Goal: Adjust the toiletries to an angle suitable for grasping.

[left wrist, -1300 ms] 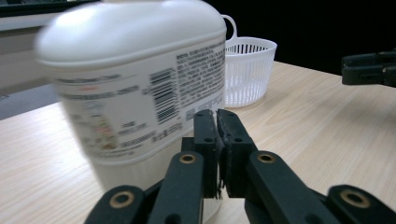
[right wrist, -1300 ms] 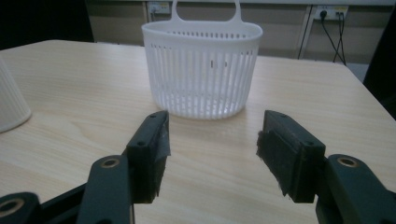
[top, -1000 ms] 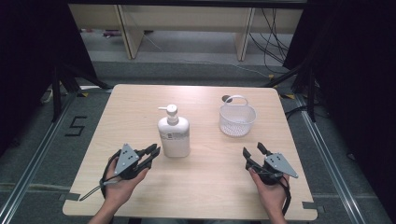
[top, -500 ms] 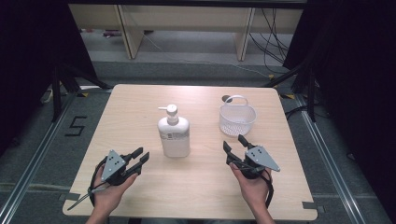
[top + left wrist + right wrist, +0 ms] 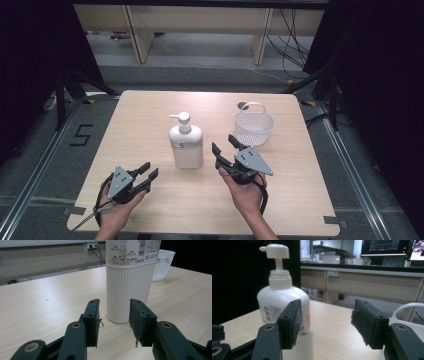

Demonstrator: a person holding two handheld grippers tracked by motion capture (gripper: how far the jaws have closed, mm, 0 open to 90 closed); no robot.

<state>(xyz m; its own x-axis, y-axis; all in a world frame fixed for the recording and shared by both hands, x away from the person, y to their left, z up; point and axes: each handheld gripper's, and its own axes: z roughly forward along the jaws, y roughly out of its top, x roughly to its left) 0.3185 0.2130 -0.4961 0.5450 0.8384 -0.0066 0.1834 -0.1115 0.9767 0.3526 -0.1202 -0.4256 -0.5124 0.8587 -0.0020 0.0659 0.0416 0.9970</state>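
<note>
A white pump bottle (image 5: 186,142) stands upright near the middle of the wooden table (image 5: 150,112). My left gripper (image 5: 149,171) lies low at the front left, pointing at the bottle's ribbed base (image 5: 128,285), a short way off. Its jaws (image 5: 114,302) have just been opening and nothing is between them. My right gripper (image 5: 223,143) is raised just right of the bottle, open and empty. Its jaws (image 5: 327,307) have just been closing a little, and the bottle (image 5: 279,297) stands beyond the left pad, outside the gap.
A white mesh basket (image 5: 254,127) with a handle sits at the back right of the table, behind the right gripper (image 5: 405,307) and past the bottle in the left gripper view (image 5: 162,263). Desks and cables lie beyond the table's far edge.
The right gripper has moved left and up, close beside the bottle. The left gripper has drawn back a little toward the front left, and its jaws stand wider.
</note>
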